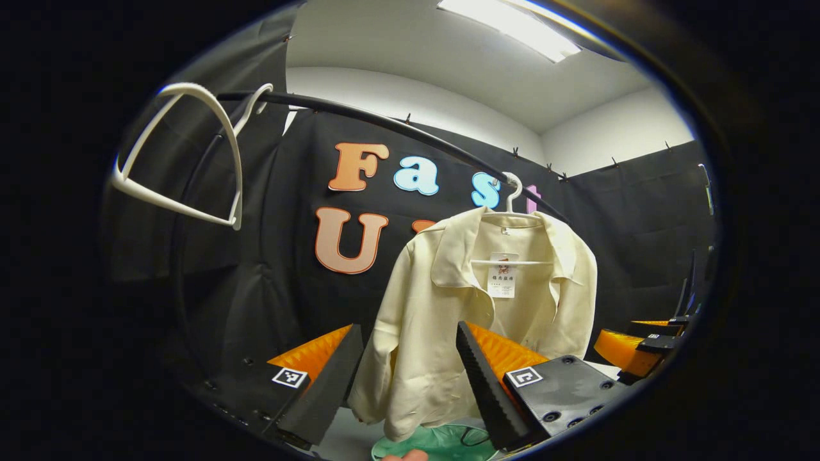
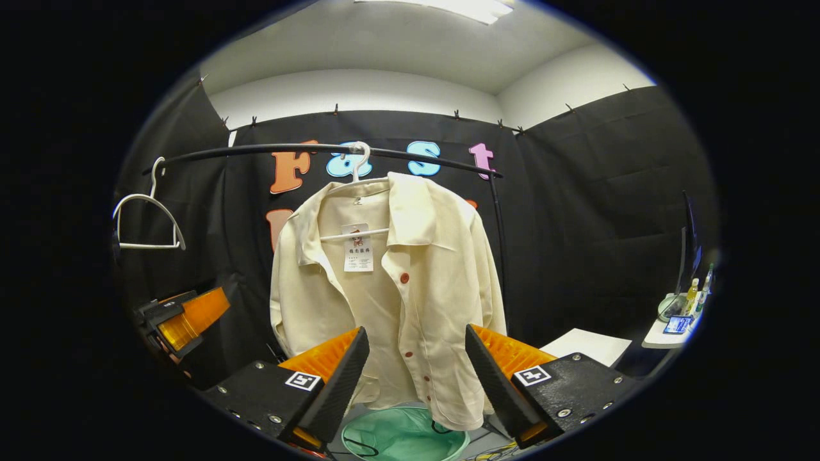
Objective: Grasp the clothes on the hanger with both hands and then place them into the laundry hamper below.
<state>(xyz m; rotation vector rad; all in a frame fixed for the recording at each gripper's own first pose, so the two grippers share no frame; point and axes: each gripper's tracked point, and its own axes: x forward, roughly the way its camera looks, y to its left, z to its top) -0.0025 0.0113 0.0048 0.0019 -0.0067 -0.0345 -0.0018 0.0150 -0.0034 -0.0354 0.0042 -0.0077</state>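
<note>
On the black rail, the cream cloth shirt [image 2: 397,288] hangs soft and light; left gripper [image 1: 410,378] and right gripper [image 2: 416,378], both spread, should pinch its shoulders above the green hamper [image 2: 403,435].

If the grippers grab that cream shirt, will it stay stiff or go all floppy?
Probably floppy: the cream shirt hangs in soft folds from its hanger, sleeves drooping. It looks thin, so likely light. Once off the hanger it may sag and bunch between the open hand-held grippers, then slump into the green hamper below.
</note>
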